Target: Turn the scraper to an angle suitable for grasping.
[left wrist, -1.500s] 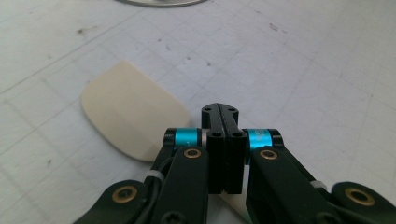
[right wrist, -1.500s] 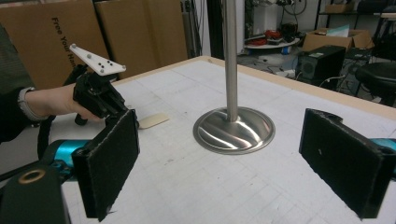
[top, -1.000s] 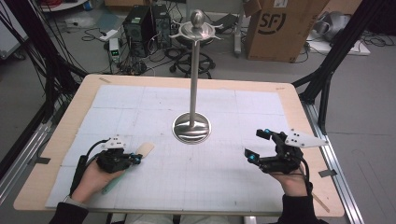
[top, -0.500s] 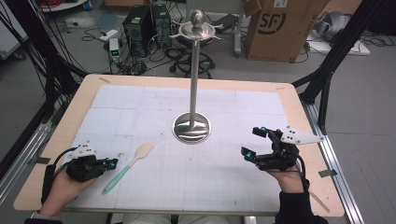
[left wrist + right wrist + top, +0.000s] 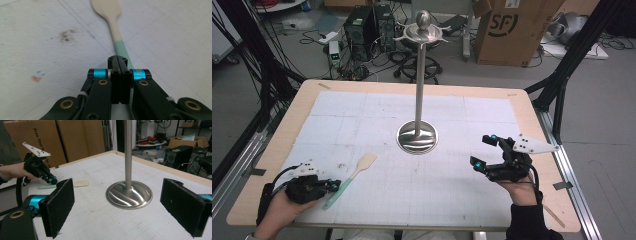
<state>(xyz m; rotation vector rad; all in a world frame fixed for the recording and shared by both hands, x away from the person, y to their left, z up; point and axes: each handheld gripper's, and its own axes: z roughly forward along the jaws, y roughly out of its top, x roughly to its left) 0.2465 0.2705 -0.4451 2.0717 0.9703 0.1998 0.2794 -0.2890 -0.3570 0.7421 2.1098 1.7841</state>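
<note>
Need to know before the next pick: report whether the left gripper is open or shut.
Shut. In the left gripper view the left gripper has its jaws pressed together with no gap, above the spatula handle, gripping nothing.

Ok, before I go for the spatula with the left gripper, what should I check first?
1. Left gripper open for a grasp: not ok. Its jaws are pressed together with nothing between them.
2. Left gripper lined up with the spatula: ok. The mint handle runs right beside the jaw tips.
3. Spatula free to lift: ok. It lies flat on the mat, apart from anything else.
4. Right gripper out of the way: ok. It is open, empty, and on the other side of the stand.
5. Stand upright: ok. Its base sits flat on the mat.
6. Free hook on the stand's top: cannot tell, too small.
</note>
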